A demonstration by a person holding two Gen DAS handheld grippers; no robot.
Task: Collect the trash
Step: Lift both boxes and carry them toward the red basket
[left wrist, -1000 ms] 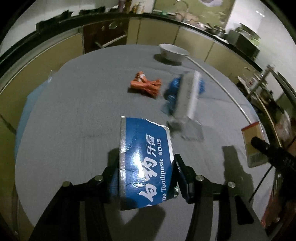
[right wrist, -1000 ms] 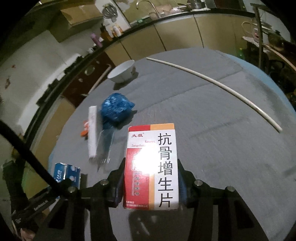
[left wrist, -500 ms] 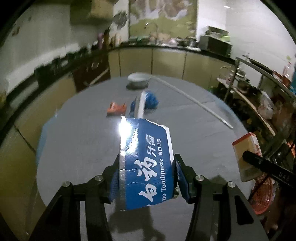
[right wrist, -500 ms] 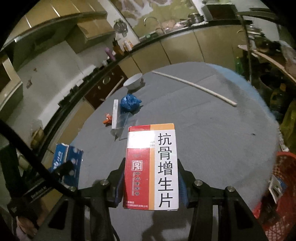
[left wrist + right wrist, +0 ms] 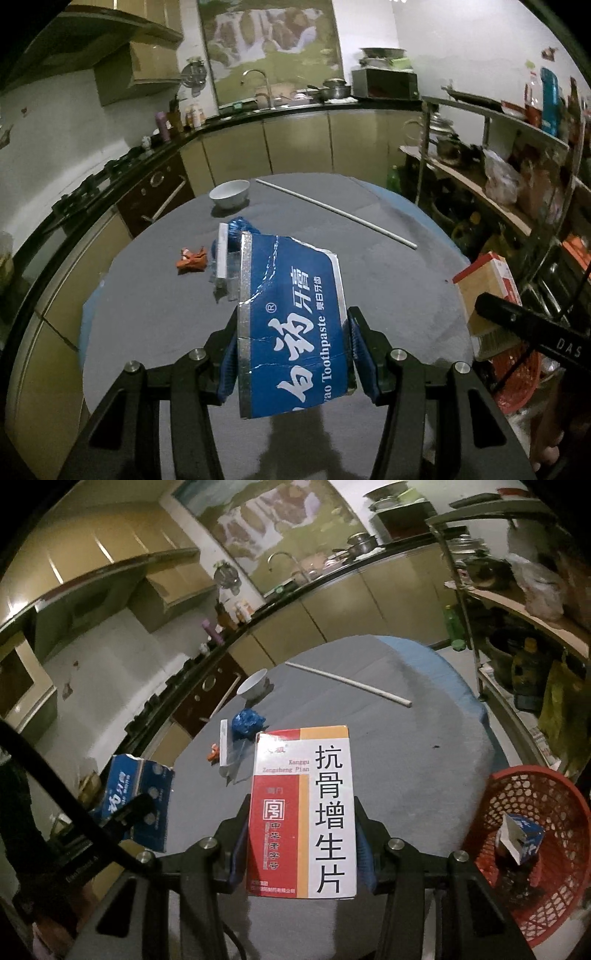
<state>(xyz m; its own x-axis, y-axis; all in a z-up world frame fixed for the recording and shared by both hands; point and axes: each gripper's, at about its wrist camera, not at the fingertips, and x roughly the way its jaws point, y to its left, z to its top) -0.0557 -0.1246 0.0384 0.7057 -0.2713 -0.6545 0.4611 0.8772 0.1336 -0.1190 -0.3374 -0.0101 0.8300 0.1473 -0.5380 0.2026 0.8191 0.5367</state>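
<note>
My left gripper (image 5: 291,354) is shut on a torn blue toothpaste box (image 5: 291,314), held above the near part of the round grey table (image 5: 388,280). My right gripper (image 5: 301,834) is shut on a red and white medicine box (image 5: 303,812). In the right wrist view the toothpaste box (image 5: 136,801) hangs at the left, and a red mesh basket (image 5: 535,849) stands low at the right with a small blue and white carton (image 5: 519,836) inside. Left on the table are an orange wrapper (image 5: 191,259), a crumpled blue wrapper (image 5: 248,720) and a white strip with clear plastic (image 5: 221,258).
A white bowl (image 5: 229,192) and a long white stick (image 5: 332,211) lie at the table's far side. Kitchen cabinets and a sink counter (image 5: 280,107) curve behind it. A cluttered metal shelf rack (image 5: 517,177) stands to the right, near the basket.
Both grippers have pulled back and risen from the table with their boxes still held. The table's trash now looks smaller and farther, and the red basket has come into the right wrist view.
</note>
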